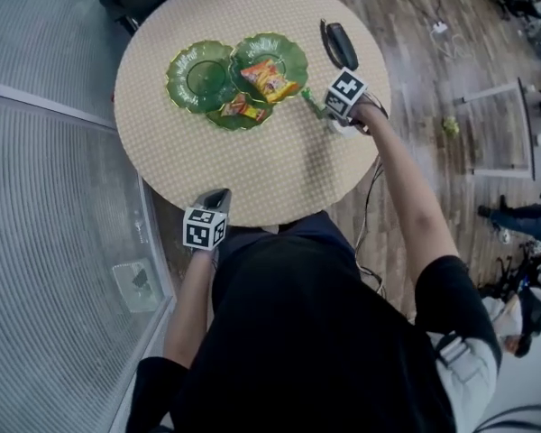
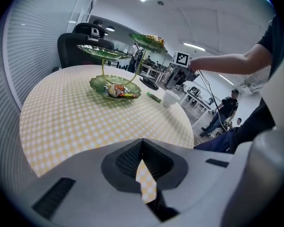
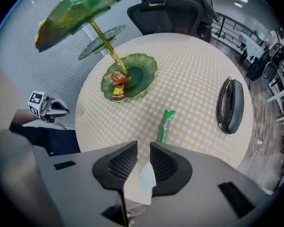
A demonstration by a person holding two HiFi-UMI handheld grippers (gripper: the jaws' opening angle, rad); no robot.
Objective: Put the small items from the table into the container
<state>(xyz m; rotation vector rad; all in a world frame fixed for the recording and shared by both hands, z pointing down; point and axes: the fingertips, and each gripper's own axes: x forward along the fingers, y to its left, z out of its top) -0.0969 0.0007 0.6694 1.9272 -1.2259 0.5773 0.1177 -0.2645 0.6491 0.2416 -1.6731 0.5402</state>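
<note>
A green three-tier dish stand [image 1: 239, 75] sits at the far middle of the round table [image 1: 252, 170]. An orange snack packet [image 1: 269, 79] lies on its top dish, and other packets [image 1: 243, 108] lie on the lowest dish [image 3: 137, 77]. A green stick packet [image 3: 166, 126] lies on the cloth right of the stand. My right gripper [image 3: 143, 150] hangs above a small white item [image 3: 146, 176] on the table. Its jaws stand a little apart with nothing gripped. My left gripper [image 2: 142, 143] is shut and empty at the table's near edge [image 1: 218, 197].
A black phone handset [image 1: 340, 45] lies at the table's far right. A black office chair [image 3: 168, 13] stands behind the table. A grey ribbed wall [image 1: 45, 197] runs along the left. People and desks are seen off to the right.
</note>
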